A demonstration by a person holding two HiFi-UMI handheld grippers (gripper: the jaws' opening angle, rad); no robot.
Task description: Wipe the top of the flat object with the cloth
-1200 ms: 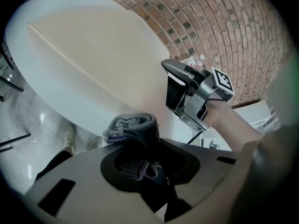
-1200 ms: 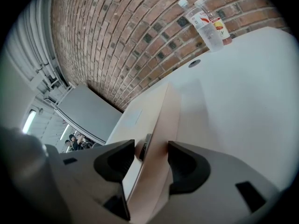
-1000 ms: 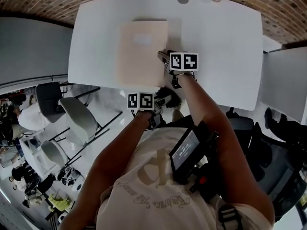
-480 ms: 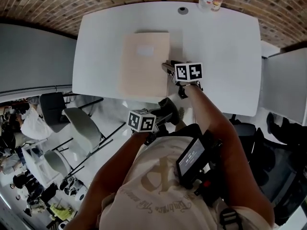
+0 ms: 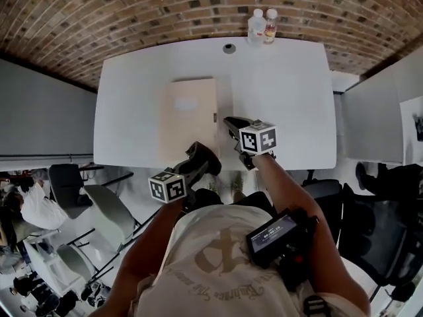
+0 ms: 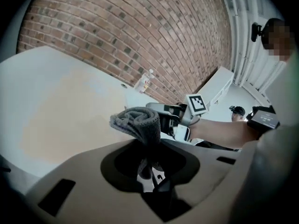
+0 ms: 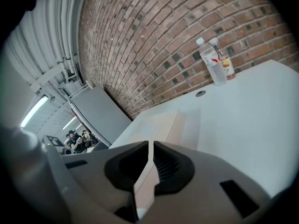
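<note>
A flat beige box (image 5: 190, 117) lies on the white table (image 5: 284, 91), left of its middle. My left gripper (image 5: 206, 158) hangs over the table's near edge, just in front of the box, shut on a bunched grey cloth (image 6: 136, 121) that sticks up out of the jaws (image 6: 149, 164). My right gripper (image 5: 231, 125) hovers just right of the box's near right corner. Its jaws (image 7: 149, 157) have just been closing to a thin slit, with nothing between them. The box (image 7: 156, 125) shows ahead of them.
Two plastic bottles (image 5: 262, 25) stand at the table's far edge beside a round cable hole (image 5: 229, 47). A brick wall runs behind the table. Chairs (image 5: 106, 170) stand below its left front, and a grey cabinet (image 5: 373, 104) is at the right.
My left gripper has risen and rolled, bringing the cloth up to the table's near edge. The right gripper has lifted a little beside the box. The head view has tilted toward the wall.
</note>
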